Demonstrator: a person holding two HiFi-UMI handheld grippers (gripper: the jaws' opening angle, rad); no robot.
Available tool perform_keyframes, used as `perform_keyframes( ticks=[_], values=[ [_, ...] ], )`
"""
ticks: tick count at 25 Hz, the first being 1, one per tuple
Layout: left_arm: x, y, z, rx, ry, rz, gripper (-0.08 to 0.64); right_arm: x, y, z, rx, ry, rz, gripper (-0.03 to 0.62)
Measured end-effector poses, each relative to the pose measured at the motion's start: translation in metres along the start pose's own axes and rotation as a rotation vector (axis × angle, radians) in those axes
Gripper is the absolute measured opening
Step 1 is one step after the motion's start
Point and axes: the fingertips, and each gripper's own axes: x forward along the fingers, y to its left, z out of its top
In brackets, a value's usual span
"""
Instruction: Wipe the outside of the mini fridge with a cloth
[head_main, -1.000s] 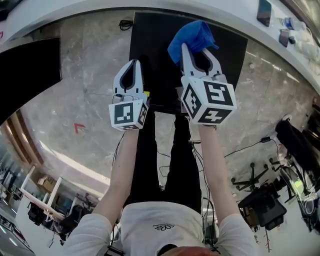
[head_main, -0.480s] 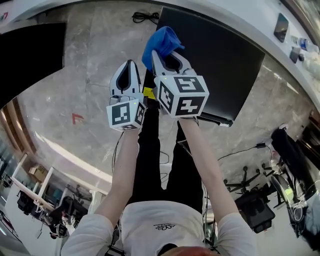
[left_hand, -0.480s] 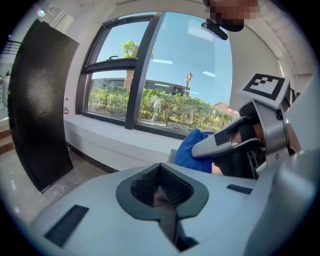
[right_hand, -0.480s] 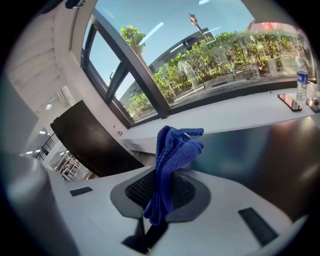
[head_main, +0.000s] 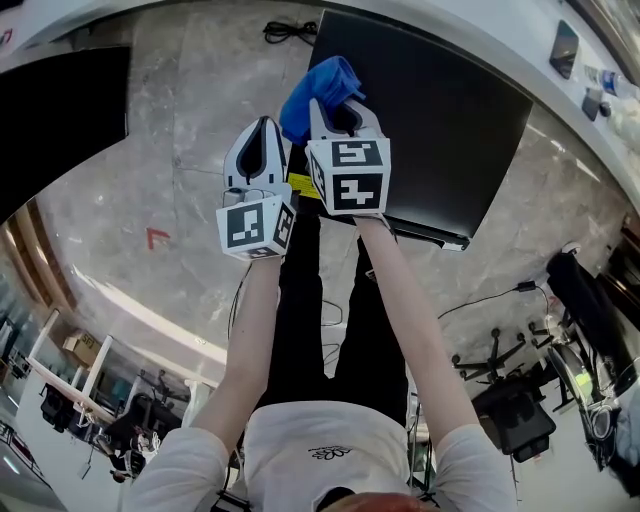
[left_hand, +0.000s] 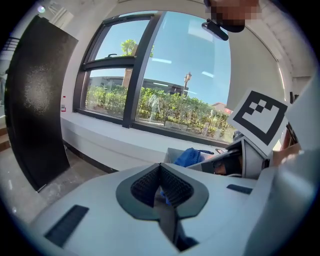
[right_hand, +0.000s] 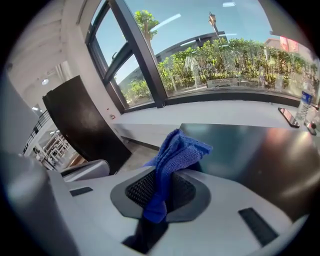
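Holds the left gripper (head_main: 261, 128) above the marble floor (head_main: 160, 170), to the right of a dark panel (head_main: 60, 120), with jaws pressed together on nothing. Carries the right gripper (head_main: 336, 104) just beside it, with jaws clamped tight on a bunched blue cloth (head_main: 318, 82) that sticks out past the tips. Sets that cloth at the left edge of the mini fridge (head_main: 440, 120); cannot tell whether touching its black top or clear of it. Shows, further right, a phone (head_main: 563, 48) lying on the white ledge (head_main: 450, 25) under the window
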Motion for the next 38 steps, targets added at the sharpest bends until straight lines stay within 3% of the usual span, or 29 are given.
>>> perform_keyframes(
  ticks=[15,27,38],
  values=[
    [0.003,-0.038,0.0,0.034,0.003,-0.051,0.005,-0.043,-0.067,-0.023,0.032,0.005,-0.08,0.072],
    [0.006,-0.096,-0.013,0.061,0.028,-0.111,0.005,-0.097,-0.15,-0.042,0.124,-0.019,-0.189,0.072],
    [0.019,-0.144,-0.022,0.097,0.049,-0.183,0.005,-0.136,-0.214,-0.06,0.149,-0.03,-0.266,0.072]
  ],
)
